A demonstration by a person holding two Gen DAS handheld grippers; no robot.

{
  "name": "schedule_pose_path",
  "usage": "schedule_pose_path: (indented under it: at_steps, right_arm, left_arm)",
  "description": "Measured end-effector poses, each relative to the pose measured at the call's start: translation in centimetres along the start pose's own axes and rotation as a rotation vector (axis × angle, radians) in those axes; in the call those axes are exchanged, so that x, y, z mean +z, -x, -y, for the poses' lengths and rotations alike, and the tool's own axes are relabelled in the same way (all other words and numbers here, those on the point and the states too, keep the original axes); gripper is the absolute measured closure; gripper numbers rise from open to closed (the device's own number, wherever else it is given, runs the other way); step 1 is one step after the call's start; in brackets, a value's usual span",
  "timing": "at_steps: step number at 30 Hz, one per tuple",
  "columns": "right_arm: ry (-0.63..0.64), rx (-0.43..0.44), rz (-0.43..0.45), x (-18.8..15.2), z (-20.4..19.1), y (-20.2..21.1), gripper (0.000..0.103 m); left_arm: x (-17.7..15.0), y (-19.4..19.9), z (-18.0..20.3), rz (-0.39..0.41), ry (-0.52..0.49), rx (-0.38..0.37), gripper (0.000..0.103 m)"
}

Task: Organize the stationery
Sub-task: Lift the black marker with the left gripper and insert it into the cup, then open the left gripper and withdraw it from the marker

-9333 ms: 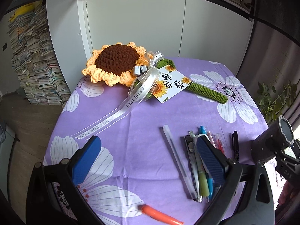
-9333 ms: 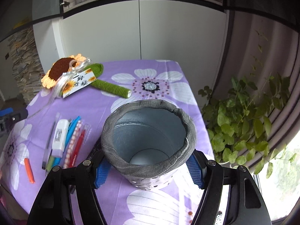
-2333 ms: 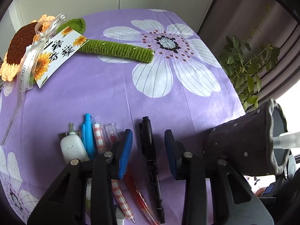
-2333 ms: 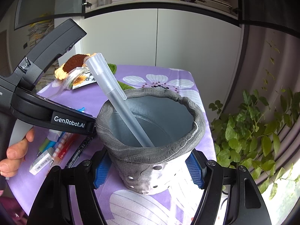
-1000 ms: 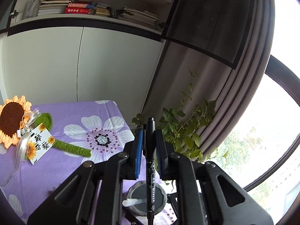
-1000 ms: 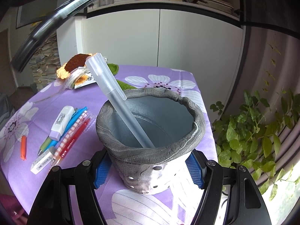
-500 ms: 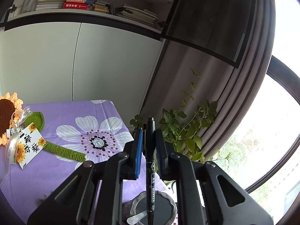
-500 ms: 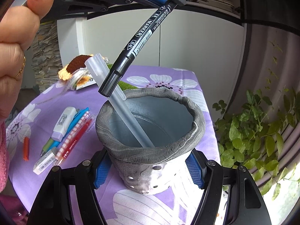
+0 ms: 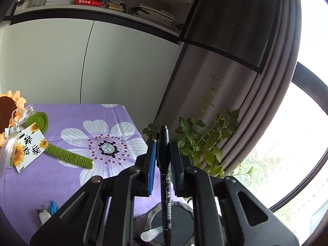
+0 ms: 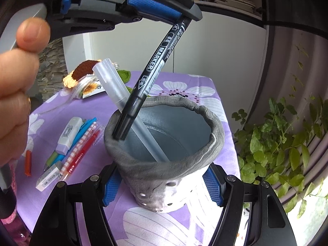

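Table (image 10: 184, 75), covered by a purple cloth printed with white flowers; it bears everything listed below. A potted vine (image 10: 287, 143) stands beyond its right edge.

Your right gripper (image 10: 162, 186): both blue pads press on the sides of the grey pen holder (image 10: 184, 176), so the jaws are closed around it and hold it upright on the cloth.

Your left gripper (image 9: 162, 153): seen from the left wrist, its two blue pads clamp the black marker (image 9: 165, 164) between them, upper end above the fingers, body hanging down toward the holder's mouth (image 9: 174, 223). From the right wrist the same gripper (image 10: 182, 20) enters from the upper left, with your hand (image 10: 16, 71) behind it.

Black marker (image 10: 151, 69): tilted, lower end just inside the holder at the left part of the rim; whether it touches the rim cannot be told.

Clear pen (image 10: 123, 102): already in the holder, leaning left, crossing behind the marker.

Loose stationery left of the holder, on the cloth: correction tape (image 10: 67, 135), blue pen (image 10: 82, 135), checked pen (image 10: 80, 151), red pen (image 10: 86, 153), eraser (image 10: 48, 176), and an orange piece (image 10: 27, 162) nearer the table edge.

Knitted sunflower (image 9: 8, 110) with green stem (image 9: 69, 157) and card (image 9: 28, 147): far left side of the table, well apart from the holder.
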State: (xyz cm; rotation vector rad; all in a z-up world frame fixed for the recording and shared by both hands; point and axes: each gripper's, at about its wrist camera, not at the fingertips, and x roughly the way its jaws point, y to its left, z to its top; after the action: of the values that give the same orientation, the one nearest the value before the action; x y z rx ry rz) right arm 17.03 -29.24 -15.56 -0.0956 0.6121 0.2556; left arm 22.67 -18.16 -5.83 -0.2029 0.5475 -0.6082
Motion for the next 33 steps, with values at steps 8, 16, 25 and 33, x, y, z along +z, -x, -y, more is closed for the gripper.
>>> schedule_pose_path:
  at_steps: [8,16,25,33]
  right_arm:
    - [0.062,-0.044,0.005,-0.1,-1.2,0.0,0.031]
    - [0.0,0.007,-0.007,0.0,-0.3,-0.1,0.031]
    - [0.013,-0.003,-0.009,-0.1,-0.7,-0.1,0.031]
    - [0.013,-0.01,-0.014,0.0,-0.7,-0.2,0.031]
  left_arm:
    - [0.0,1.5,-0.3,0.049,0.029,0.001,0.091]
    - [-1.3,2.3,0.7,0.073,-0.035,0.0,0.092]
    - [-2.0,4.7,-2.6,-0.011,0.024,0.055,0.084]
    - [-2.8,6.8,-10.7,-0.153,0.271,0.15,0.028]
